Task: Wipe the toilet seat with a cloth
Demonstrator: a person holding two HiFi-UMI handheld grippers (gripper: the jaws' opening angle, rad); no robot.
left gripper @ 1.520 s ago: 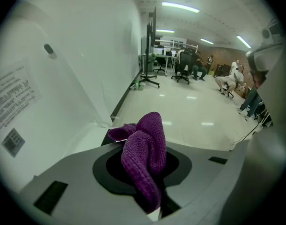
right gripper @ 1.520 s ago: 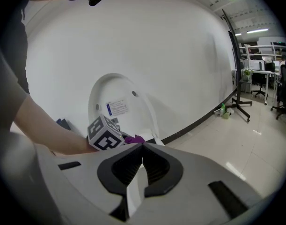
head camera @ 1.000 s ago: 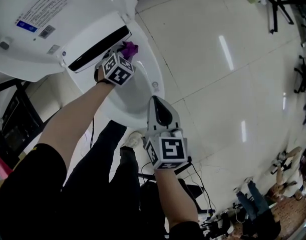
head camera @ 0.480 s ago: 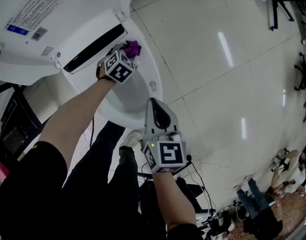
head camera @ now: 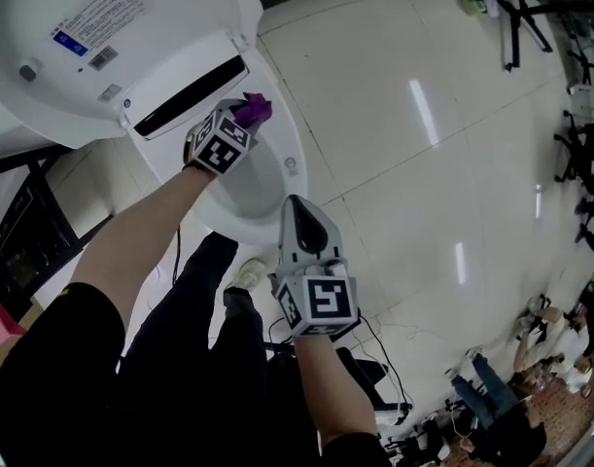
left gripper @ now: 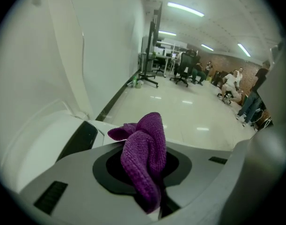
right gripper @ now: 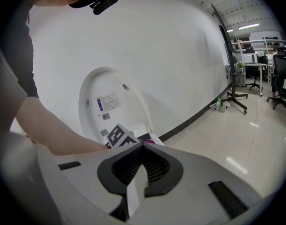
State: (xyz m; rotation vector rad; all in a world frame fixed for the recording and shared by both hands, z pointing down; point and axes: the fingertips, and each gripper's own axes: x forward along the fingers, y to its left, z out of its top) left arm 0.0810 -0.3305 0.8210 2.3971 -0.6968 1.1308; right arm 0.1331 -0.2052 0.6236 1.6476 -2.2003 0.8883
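While the right claw (head camera: 297, 202) hangs near the front edge of the seat (head camera: 298, 160), its jaws are closed together with nothing between them. Below it stand the person's dark trouser legs and a pale shoe (head camera: 244, 274) on the floor (head camera: 423, 154). Farther on, the left claw (head camera: 240, 121) is clamped on a purple cloth (head camera: 255, 108). A bunched fold of it sticks out past the jaw tips. The cloth sits at the back edge of the seat, just beside the dark slot (head camera: 192, 96) under the hinge. Whether it presses on the seat I cannot tell. Behind that the lid (head camera: 112, 37) stands raised, with a label on its inner face. Well beyond, across the glossy tiles, are office chairs (left gripper: 184, 74) and seated people (left gripper: 234, 86).
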